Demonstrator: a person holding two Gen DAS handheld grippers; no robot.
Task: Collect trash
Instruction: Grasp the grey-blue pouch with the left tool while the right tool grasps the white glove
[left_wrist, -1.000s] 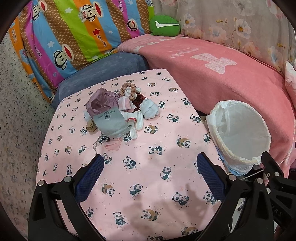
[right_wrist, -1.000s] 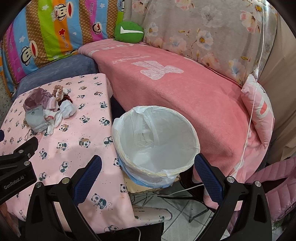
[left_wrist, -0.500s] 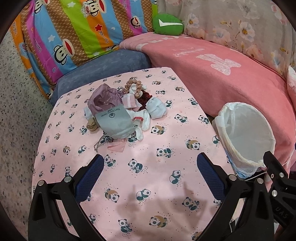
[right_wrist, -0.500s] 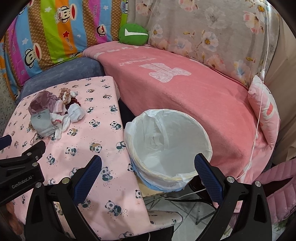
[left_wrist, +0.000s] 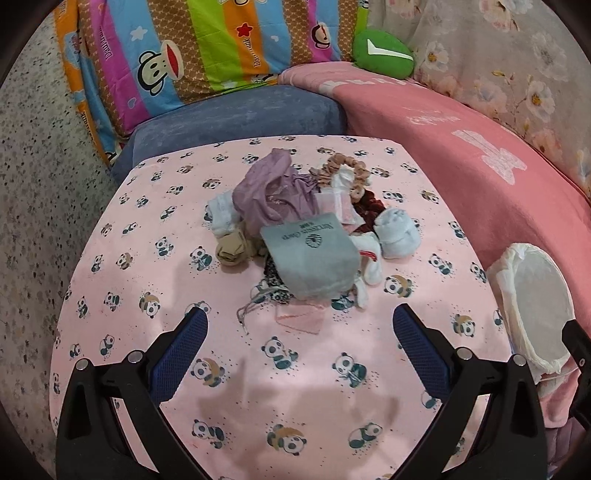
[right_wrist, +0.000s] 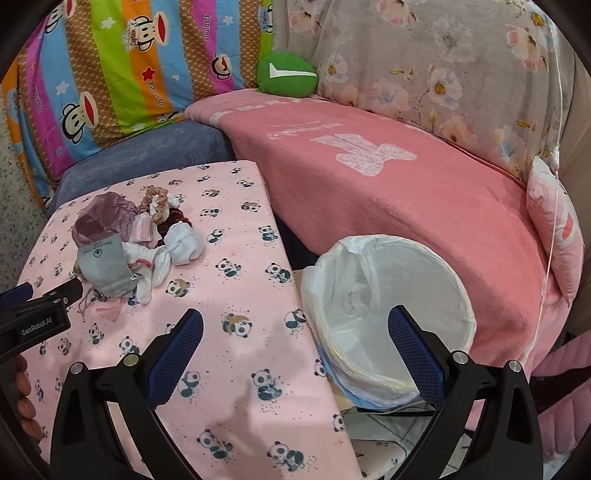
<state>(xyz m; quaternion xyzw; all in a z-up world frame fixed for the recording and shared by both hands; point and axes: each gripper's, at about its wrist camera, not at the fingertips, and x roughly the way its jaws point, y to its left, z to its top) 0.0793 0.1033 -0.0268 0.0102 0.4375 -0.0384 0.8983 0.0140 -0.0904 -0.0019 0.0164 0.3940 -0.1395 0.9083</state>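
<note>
A heap of trash lies on the panda-print table (left_wrist: 155, 280): a grey pouch (left_wrist: 314, 254) (right_wrist: 105, 264), purple cloth (left_wrist: 269, 192) (right_wrist: 99, 218), white tissues (left_wrist: 399, 230) (right_wrist: 183, 243), scrunchies (left_wrist: 343, 166) and a small pink scrap (left_wrist: 301, 319). My left gripper (left_wrist: 299, 345) hangs open just short of the heap, nothing between its fingers. A white-lined bin (right_wrist: 388, 306) (left_wrist: 532, 306) stands beside the table's right edge. My right gripper (right_wrist: 295, 347) is open over the table edge and the bin's near rim, holding nothing.
A pink blanket (right_wrist: 388, 192) covers the sofa behind the bin, with a green cushion (right_wrist: 286, 74), a striped cartoon pillow (left_wrist: 207, 48) and a blue cushion (left_wrist: 240, 114). The left gripper's body (right_wrist: 33, 317) shows at the right view's left edge. Tiled floor (right_wrist: 380, 446) lies under the bin.
My left gripper has moved forward and leftward toward the heap, which now looms larger. The right gripper shifted left, so the bin sits further right in its view.
</note>
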